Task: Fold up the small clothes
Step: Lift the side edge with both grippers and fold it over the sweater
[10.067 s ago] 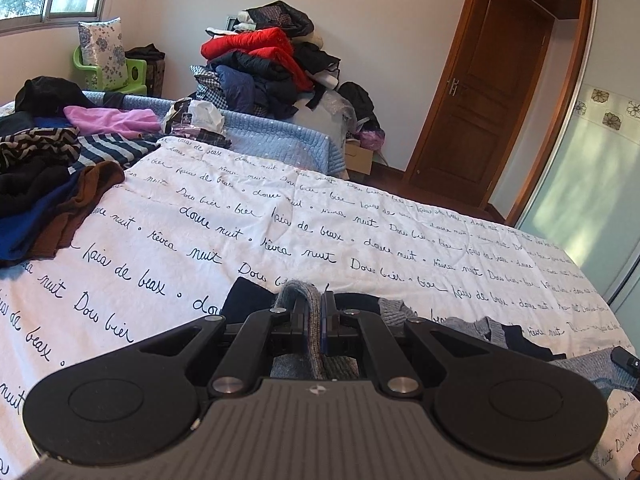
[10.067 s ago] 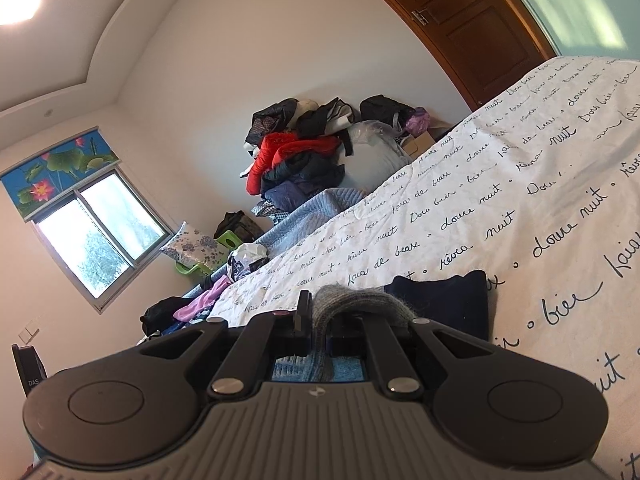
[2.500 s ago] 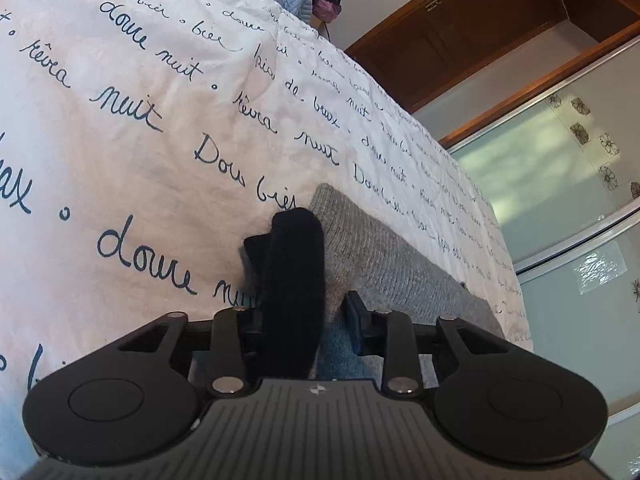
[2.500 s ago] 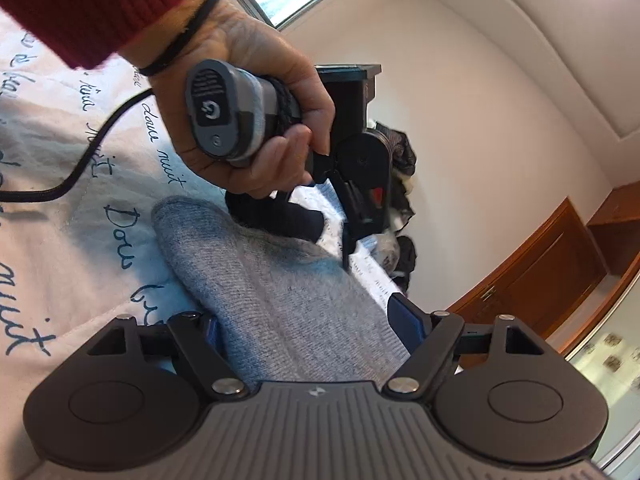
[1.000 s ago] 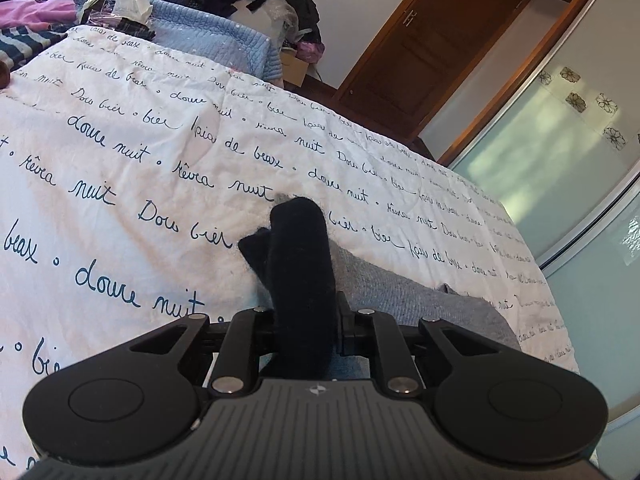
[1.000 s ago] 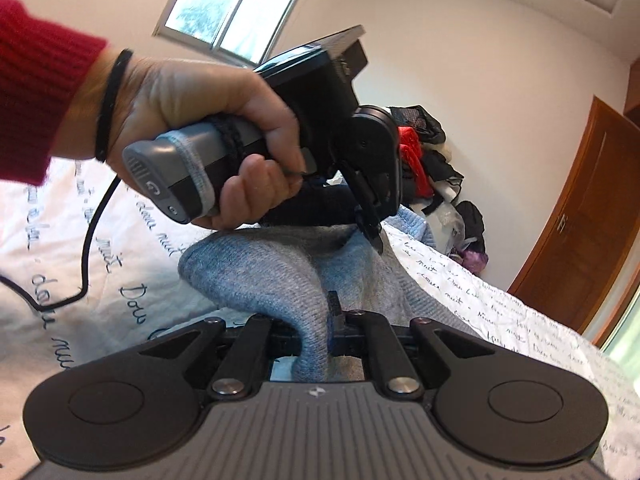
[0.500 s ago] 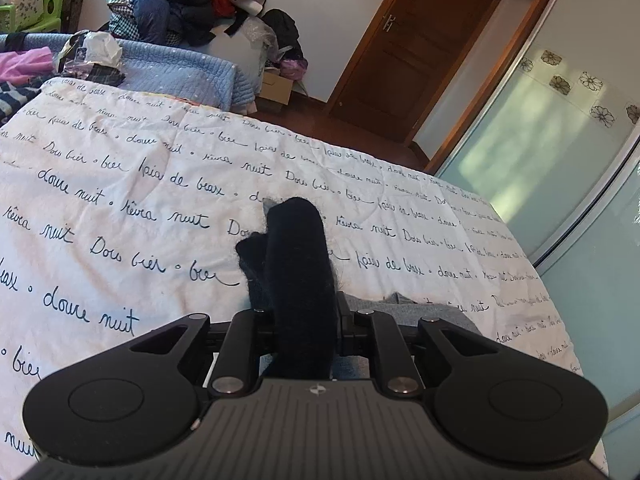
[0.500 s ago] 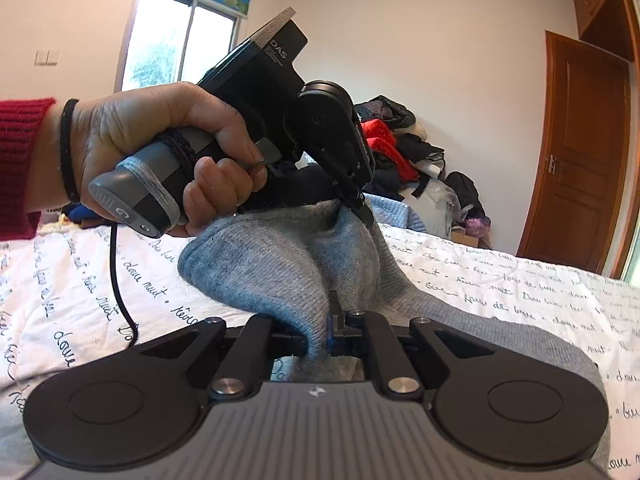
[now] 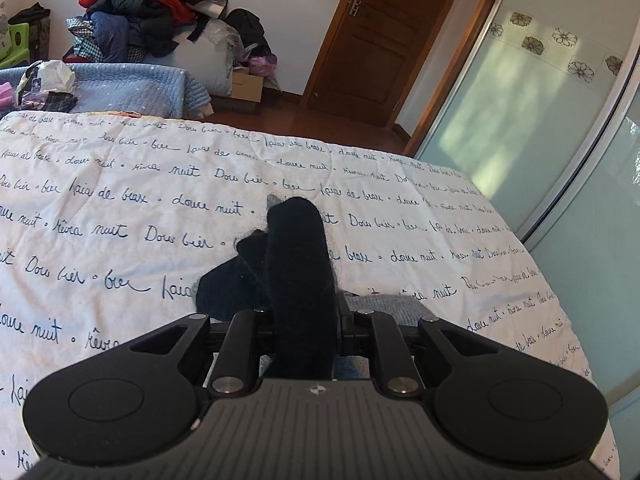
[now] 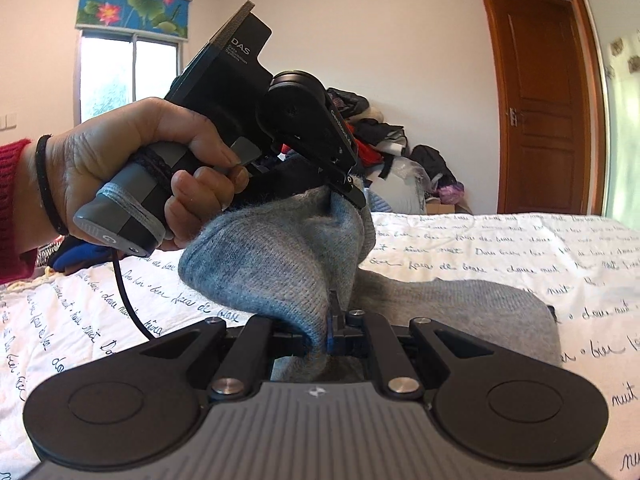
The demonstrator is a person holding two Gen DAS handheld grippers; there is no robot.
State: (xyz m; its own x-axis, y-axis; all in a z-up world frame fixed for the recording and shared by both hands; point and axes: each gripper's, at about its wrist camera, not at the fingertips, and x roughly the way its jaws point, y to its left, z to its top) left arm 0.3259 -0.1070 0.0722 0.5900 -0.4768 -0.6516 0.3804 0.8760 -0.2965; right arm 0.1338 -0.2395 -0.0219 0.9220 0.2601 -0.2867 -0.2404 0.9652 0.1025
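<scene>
Left wrist view is showing the left claw (image 9: 306, 320) clenching the dark cuff (image 9: 298, 264) of a grey sock (image 10: 280, 264), lifting it above the bed (image 9: 120, 208). Right claw (image 10: 320, 332) is gripping the sock's grey fold, while the rest is lying on the script-printed bedcover (image 10: 520, 248). A left hand (image 10: 132, 168) is holding the other device.

White walls, brown wooden door (image 10: 538, 104), bright window (image 10: 128, 80) w/ a lotus-print blind (image 10: 134, 6). Frosted sliding panels (image 9: 532, 120) w/ flower motifs, reddish wood floor (image 9: 320, 116).
</scene>
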